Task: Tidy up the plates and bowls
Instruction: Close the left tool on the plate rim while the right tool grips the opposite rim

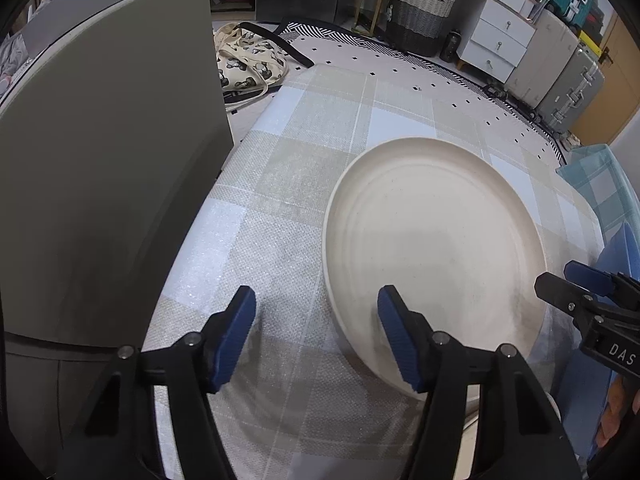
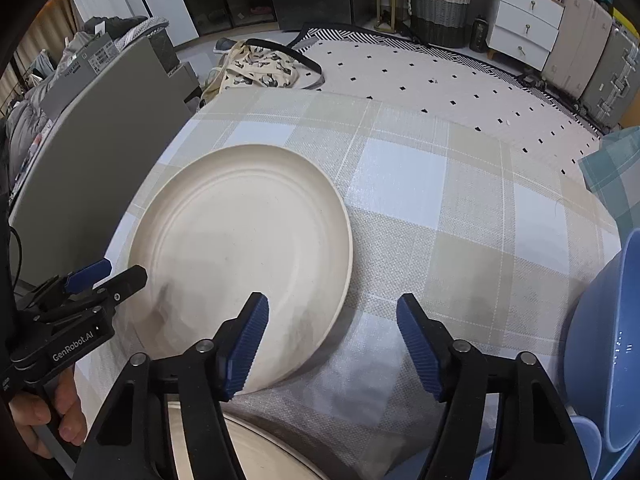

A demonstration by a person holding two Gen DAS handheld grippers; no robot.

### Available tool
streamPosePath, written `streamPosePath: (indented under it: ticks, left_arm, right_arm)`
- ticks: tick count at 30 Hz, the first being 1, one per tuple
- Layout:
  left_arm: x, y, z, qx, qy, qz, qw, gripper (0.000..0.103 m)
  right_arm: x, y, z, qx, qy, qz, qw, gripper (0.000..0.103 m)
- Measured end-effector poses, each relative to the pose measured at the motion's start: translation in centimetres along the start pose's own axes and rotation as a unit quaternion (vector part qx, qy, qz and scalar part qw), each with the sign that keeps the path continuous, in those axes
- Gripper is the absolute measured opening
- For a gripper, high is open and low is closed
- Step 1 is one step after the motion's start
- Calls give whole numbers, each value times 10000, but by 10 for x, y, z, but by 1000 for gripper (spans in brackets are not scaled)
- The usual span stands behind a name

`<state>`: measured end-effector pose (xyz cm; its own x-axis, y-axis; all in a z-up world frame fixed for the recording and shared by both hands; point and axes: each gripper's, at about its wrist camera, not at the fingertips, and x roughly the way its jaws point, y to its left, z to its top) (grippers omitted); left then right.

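Both grippers, left gripper and right gripper, straddle opposite rims of the cream plate with jaws unclenched, probably to lift it level.

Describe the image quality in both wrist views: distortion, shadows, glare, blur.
Left wrist view: heavy fisheye bending curves the checked tablecloth; dark vignette in the corners; soft grey shadow on the round cream plate near the left gripper. Right wrist view: same barrel distortion; small glare specks on the glossy blue bowl; shadow smudges under the right gripper; no clear motion blur.
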<state>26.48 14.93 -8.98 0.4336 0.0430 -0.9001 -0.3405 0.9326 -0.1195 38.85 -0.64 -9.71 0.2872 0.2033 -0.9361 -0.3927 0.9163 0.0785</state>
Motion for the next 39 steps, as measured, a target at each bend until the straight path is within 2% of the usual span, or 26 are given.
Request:
streamPosePath:
  ticks: [4, 10, 13, 17, 20, 39]
  left_arm:
    - [6, 0, -1, 28, 130, 91, 9999, 48]
    - [7, -4, -4, 79, 145, 74, 9998, 34]
    - [5, -9, -5, 184, 131, 31, 9997, 24]
    - [4, -13, -5, 301, 138, -52, 9994, 12]
    - [2, -17, -7, 398, 111, -4, 9991, 11]
    - [-13, -18, -7, 454, -187, 1, 9988, 11]
  right_arm:
    - [7, 1, 2, -83, 178, -59, 9998, 54]
    - [12, 3, 3, -158, 347, -56, 9993, 49]
    - [14, 4, 3, -195, 388, -74, 9990, 41]
    - [14, 7, 1, -309, 349, -163, 9988, 19]
    - [13, 9, 0, -389, 314, -206, 9985, 12]
    - [-1, 18, -6, -587, 38, -448, 9973, 12]
